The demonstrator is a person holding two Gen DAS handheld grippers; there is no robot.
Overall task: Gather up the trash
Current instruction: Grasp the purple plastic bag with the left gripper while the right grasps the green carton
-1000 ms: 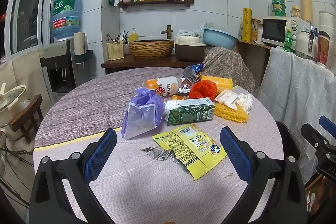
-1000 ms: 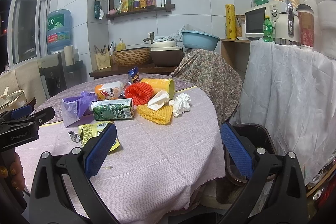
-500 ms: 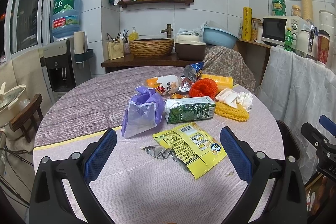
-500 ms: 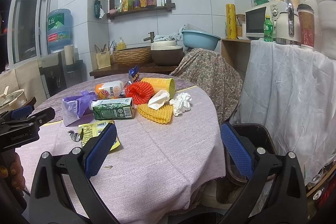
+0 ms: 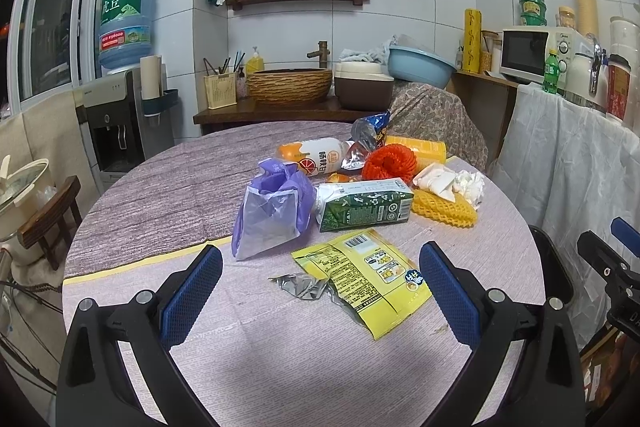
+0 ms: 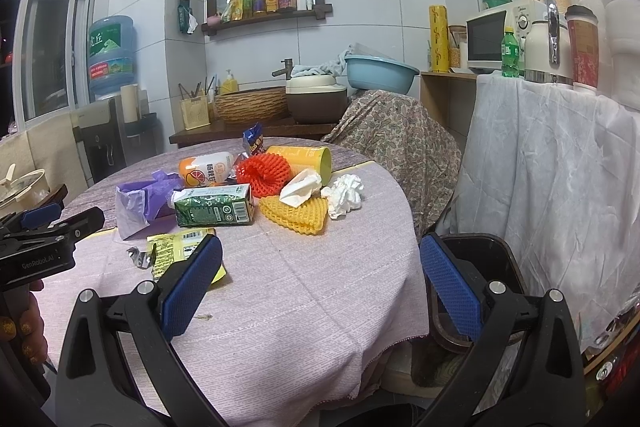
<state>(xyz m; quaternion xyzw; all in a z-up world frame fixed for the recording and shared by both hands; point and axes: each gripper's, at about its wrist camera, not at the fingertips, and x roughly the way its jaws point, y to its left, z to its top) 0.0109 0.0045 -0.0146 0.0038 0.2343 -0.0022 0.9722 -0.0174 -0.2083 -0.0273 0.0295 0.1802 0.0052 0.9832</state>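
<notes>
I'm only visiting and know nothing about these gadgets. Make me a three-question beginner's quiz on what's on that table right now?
1. True or false: the left gripper is clamped on the yellow snack wrapper.
2. Which item lies directly behind the yellow wrapper in the left wrist view? A) green drink carton B) crumpled white tissue C) orange juice bottle
3. Fill in: the right gripper is wide ____ over the table edge.

Key: 1 false, both grippers are open and hold nothing. 2 A. 3 open.
</notes>
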